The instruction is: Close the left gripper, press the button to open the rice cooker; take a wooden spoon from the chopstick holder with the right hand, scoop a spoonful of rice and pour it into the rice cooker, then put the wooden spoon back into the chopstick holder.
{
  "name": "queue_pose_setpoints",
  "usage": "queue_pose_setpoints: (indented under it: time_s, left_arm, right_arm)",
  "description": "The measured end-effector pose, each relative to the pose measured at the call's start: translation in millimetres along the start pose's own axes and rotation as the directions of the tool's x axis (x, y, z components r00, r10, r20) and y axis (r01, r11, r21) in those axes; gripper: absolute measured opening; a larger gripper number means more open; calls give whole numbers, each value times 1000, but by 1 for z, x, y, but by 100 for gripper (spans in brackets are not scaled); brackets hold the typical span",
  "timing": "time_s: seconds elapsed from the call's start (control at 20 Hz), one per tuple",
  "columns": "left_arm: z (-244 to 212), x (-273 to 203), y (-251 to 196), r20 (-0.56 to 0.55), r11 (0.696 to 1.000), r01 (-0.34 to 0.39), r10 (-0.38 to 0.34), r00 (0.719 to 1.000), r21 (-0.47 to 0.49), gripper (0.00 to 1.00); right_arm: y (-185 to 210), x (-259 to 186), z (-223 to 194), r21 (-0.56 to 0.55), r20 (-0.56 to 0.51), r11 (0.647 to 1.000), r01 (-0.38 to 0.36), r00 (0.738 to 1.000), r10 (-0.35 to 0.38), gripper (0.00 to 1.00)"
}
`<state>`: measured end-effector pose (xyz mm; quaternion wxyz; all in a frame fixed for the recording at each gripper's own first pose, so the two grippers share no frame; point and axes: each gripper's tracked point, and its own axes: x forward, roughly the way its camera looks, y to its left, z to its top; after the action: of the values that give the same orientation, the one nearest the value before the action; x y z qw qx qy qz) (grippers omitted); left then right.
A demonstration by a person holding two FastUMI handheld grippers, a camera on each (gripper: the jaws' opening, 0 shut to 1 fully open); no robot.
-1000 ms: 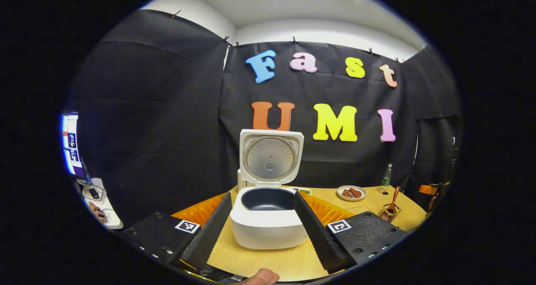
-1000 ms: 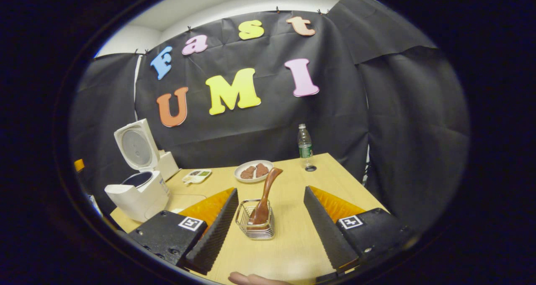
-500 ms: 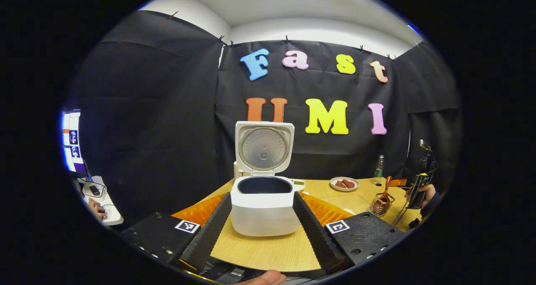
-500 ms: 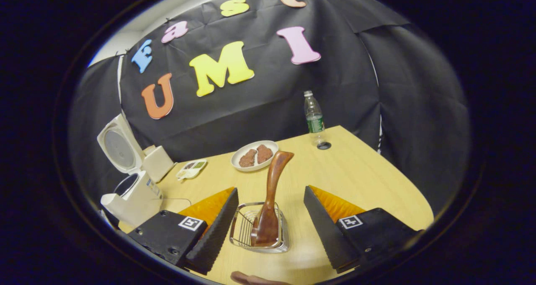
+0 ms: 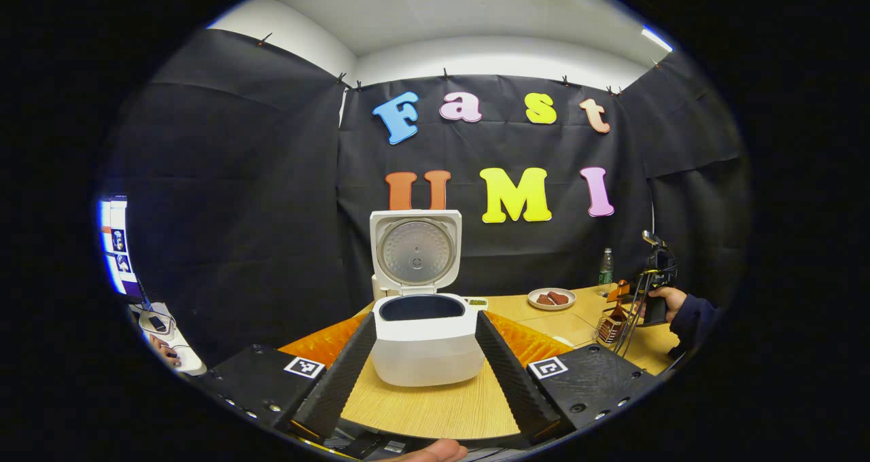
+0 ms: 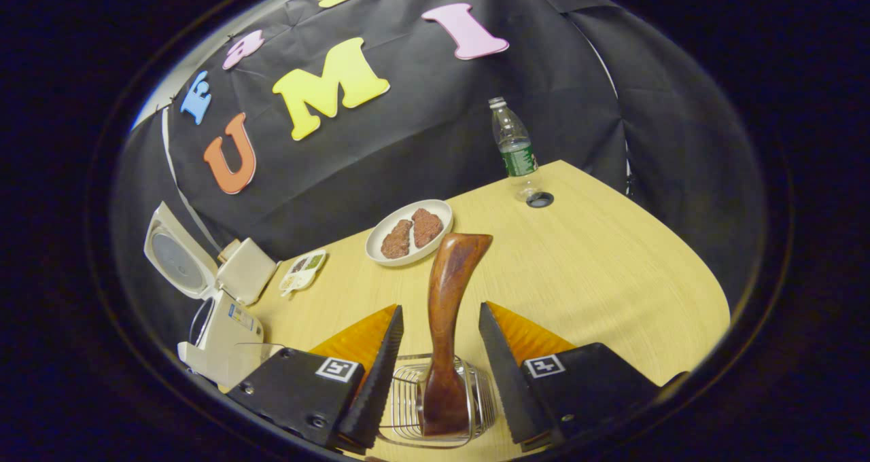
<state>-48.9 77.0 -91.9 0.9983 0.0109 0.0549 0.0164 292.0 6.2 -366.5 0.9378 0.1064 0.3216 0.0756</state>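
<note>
Rice cooker (image 5: 425, 343) is seen in the left gripper view at the centre, standing on the wooden table (image 5: 435, 407) with its lid (image 5: 415, 250) raised upright and the dark inner pot exposed. The left gripper (image 5: 423, 360) is held spread, its two fingers flanking the cooker without touching it. At 3 o'clock in that view, a hand (image 5: 663, 302) is seen holding the other gripper over the chopstick holder (image 5: 612, 324). In the right gripper view, the wooden spoon (image 6: 445, 326) is seen standing in the wire chopstick holder (image 6: 408, 407) at 6 o'clock, its handle rising between the fingers of the right gripper (image 6: 438, 374). The jaws are parted on either side of the handle, near it but not pressed on it. A plate (image 6: 408, 231) with brown pieces lies at 12 o'clock, a bottle (image 6: 514, 149) at 1 o'clock, and the open cooker at 9 o'clock.
</note>
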Motion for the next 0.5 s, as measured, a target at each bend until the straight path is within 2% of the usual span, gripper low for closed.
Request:
queue_pose_setpoints:
  time_s: [0.05,0.1,0.15,0.25,0.35,0.5]
  left_arm:
    - [-1,-1,-1,2,1000,4,-4,1000,-1,94]
    - [-3,-1,-1,1,1000,6,-6,1000,-2,94]
    - [-6,-1,1,-1,1000,4,-4,1000,-3,94]
    - [-8,-2,4,-11,1000,0,0,1000,-6,94]
    - [-13,-2,5,-18,1000,-2,2,1000,-10,94]
    - [-16,-4,9,-22,1000,-6,6,1000,-15,94]
  right_arm:
    - [-1,3,-3,2,-13,1000,0,1000,0,60]
    - [-1,7,-9,7,-36,1000,1,999,-1,61]
    - [-7,8,-13,16,-52,1000,23,998,-23,42]
    - [-8,6,-11,16,-45,999,35,998,-35,25]
    - [-3,-3,-7,-13,-24,1000,23,999,-23,18]
    - [4,-19,2,-65,37,998,14,999,-11,17]
